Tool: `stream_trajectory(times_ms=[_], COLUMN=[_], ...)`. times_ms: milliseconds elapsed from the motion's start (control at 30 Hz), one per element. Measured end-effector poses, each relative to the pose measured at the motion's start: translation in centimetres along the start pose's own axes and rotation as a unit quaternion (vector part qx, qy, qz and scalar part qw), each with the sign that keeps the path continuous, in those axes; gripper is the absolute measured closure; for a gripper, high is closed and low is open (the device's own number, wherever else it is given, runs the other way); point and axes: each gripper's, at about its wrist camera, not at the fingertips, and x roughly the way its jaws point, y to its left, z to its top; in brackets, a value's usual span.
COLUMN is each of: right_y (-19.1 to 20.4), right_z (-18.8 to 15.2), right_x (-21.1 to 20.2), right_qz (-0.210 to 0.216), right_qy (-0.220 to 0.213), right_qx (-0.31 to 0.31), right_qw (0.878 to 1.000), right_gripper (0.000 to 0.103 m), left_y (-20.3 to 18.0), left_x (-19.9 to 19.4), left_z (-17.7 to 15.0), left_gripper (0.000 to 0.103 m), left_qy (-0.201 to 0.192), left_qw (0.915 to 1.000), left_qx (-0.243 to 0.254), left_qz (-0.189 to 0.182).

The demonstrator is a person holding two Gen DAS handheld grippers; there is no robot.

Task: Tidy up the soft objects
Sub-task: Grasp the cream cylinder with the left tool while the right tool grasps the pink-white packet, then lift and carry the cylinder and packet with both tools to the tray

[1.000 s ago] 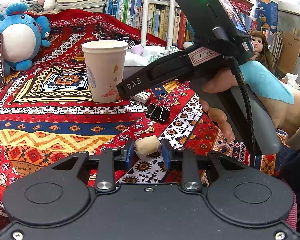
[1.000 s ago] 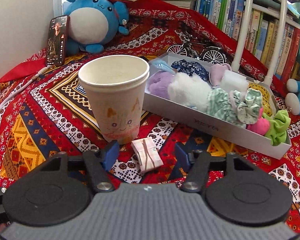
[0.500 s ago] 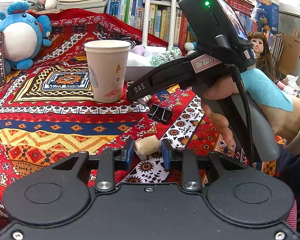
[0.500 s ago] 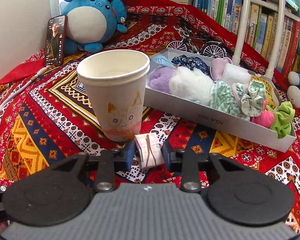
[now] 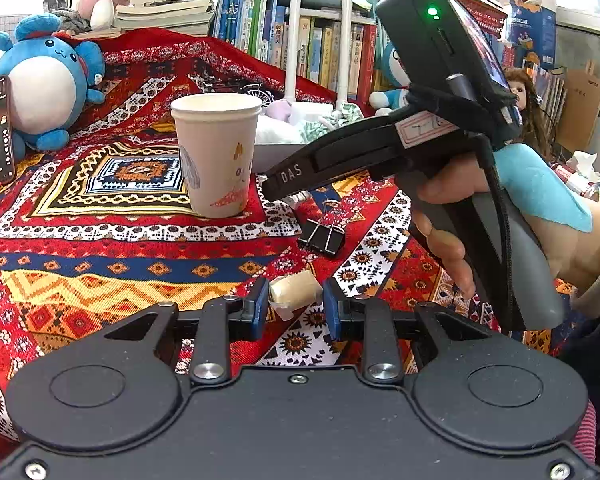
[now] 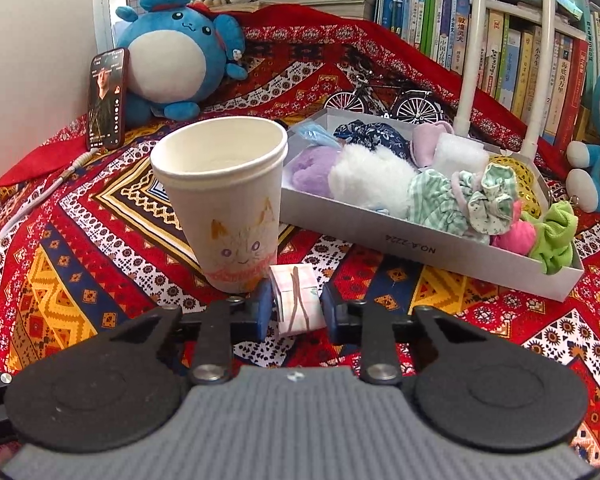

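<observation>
The plush (image 6: 176,54) sits far left against the wall, the phone (image 6: 107,99) propped beside it; neither matters to this step. The cup (image 6: 224,200) stands upright and looks empty, just left of the right gripper (image 6: 295,306); its pads (image 6: 265,307) bracket the pink bundle (image 6: 298,300) on the cloth (image 6: 80,240), closed in around it and seemingly at contact, though whether the squeeze is firm I cannot tell. The bundle lies just beside the cup's base, so the likely step is to grip it and carry it off, whether to the cup or the tray is unclear. To do it well, I would close squarely across the middle where the band crosses, lift straight up before moving sideways, and keep the left pad off the cup wall so it does not tip. Right of this the tray (image 6: 432,250) holds scrunchies and a white puff. In the left view, the left gripper (image 5: 296,306) frames a cream lump (image 5: 294,289) with its jaws slightly apart, small gaps showing either side; a binder clip (image 5: 322,234) lies beyond, near the right hand (image 5: 452,216).
</observation>
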Motion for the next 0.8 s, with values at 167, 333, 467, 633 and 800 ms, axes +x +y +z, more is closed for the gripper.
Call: stream_trajectory(times_ms=[167,333,467,633,800], right_y=[-0.3,-1.3,-2.3,-3.7,-4.8], right_z=[0.2,0.4,0.9,1.6,2.1], right_x=[-1.5,-3.6,-5.3,-7.1,-8.4], right_qz=[-0.008,-0.020,-0.028,-0.040,-0.053], right_qy=[-0.015,-0.035,-0.054,-0.076,-0.092], right_qx=[0.000,0.010,0.025,0.042,0.055], right_qw=[1.000,0.999,0.998,0.995,0.993], right_gripper=[0.071,0.071,0.071,0.071,0.071], left_y=[0.5,1.2,2.0,2.9,3.6], left_x=[-0.7,-1.5,-2.3,-2.7,-2.2], left_z=[0.7,2.2,4.4,7.5,10.5], left_gripper=[0.076,0.076,0.076,0.076,0.076], left_qy=[-0.015,-0.032,-0.054,-0.069,-0.074], left_qw=[0.9999,0.9995,0.9985,0.9975,0.9972], left_qx=[-0.004,-0.004,0.007,0.010,0.004], left_qz=[0.001,0.000,0.003,-0.004,-0.009])
